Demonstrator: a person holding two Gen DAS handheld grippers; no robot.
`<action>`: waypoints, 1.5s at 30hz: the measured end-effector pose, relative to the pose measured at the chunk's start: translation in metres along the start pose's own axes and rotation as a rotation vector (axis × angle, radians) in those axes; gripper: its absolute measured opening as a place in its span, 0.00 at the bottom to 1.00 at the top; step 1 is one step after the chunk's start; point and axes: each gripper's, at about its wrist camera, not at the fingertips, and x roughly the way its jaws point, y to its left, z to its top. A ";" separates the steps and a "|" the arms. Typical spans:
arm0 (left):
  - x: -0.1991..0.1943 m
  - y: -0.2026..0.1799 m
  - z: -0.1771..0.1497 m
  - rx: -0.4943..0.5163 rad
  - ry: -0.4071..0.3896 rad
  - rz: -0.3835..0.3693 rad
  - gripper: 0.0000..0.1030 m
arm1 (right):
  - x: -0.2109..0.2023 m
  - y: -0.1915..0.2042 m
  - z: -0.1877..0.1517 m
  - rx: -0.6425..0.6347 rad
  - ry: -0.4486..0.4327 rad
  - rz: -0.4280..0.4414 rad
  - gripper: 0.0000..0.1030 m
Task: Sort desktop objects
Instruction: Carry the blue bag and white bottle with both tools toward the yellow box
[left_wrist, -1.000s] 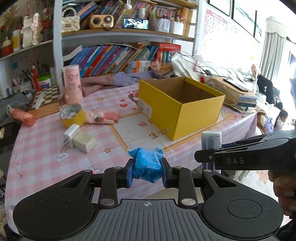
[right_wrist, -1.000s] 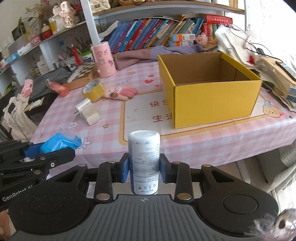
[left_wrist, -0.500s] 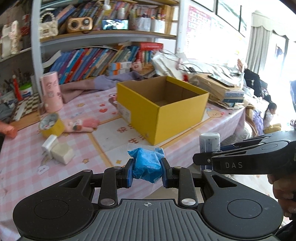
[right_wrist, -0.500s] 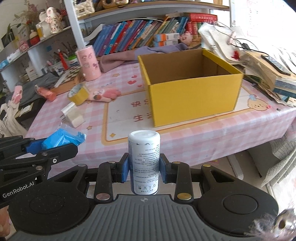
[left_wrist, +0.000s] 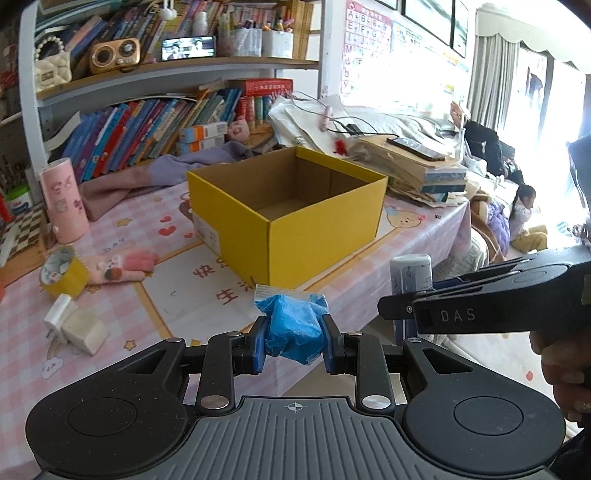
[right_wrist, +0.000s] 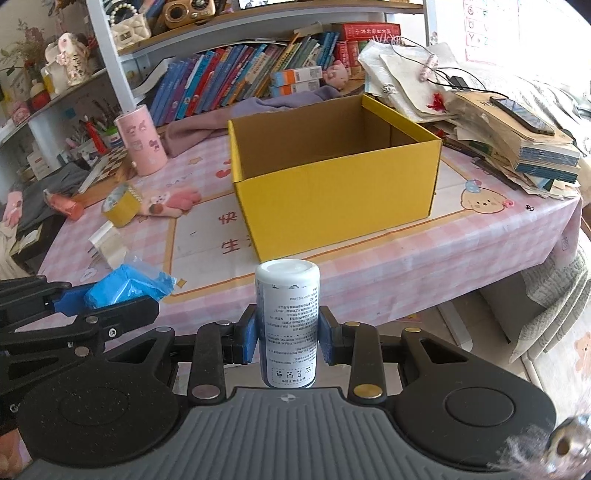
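- Left wrist view: the left gripper (left_wrist: 294, 345) pinches a crumpled blue packet (left_wrist: 293, 328) between its blue pads, at 6 o'clock low in the frame.
- The open yellow box (left_wrist: 295, 218) stands on the pink checked tablecloth (left_wrist: 26, 314) at 12 o'clock from the packet, apart from it, its inside showing bare cardboard.
- At 3 o'clock the right gripper (left_wrist: 402, 314) comes in from the side, a white bottle (left_wrist: 410, 275) upright in its tips.
- At 9 o'clock lie a white charger plug (left_wrist: 75, 325), a yellow tape roll (left_wrist: 62, 271) and a pink plush toy (left_wrist: 125, 266); a pink cylinder (left_wrist: 64, 199) stands at 10 o'clock.
- Right wrist view: the right gripper (right_wrist: 287, 334) clamps the white bottle (right_wrist: 288, 325) upright, printed label facing the camera, at 6 o'clock.
- The yellow box (right_wrist: 332, 195) sits at 12 o'clock beyond the bottle.
- At 9 o'clock the left gripper (right_wrist: 122, 301) holds the blue packet (right_wrist: 125, 286) over the table's near edge.
- A stack of books (right_wrist: 517, 147) topped by a phone lies at 2 o'clock.
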 end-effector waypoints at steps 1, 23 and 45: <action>0.002 -0.002 0.001 0.006 0.002 -0.003 0.27 | 0.001 -0.002 0.001 0.004 0.000 -0.002 0.29; 0.048 -0.038 0.032 0.112 0.028 -0.021 0.27 | 0.026 -0.054 0.019 0.062 0.044 0.012 0.29; 0.094 -0.074 0.119 0.043 -0.103 0.003 0.27 | 0.031 -0.119 0.103 -0.086 -0.094 0.035 0.30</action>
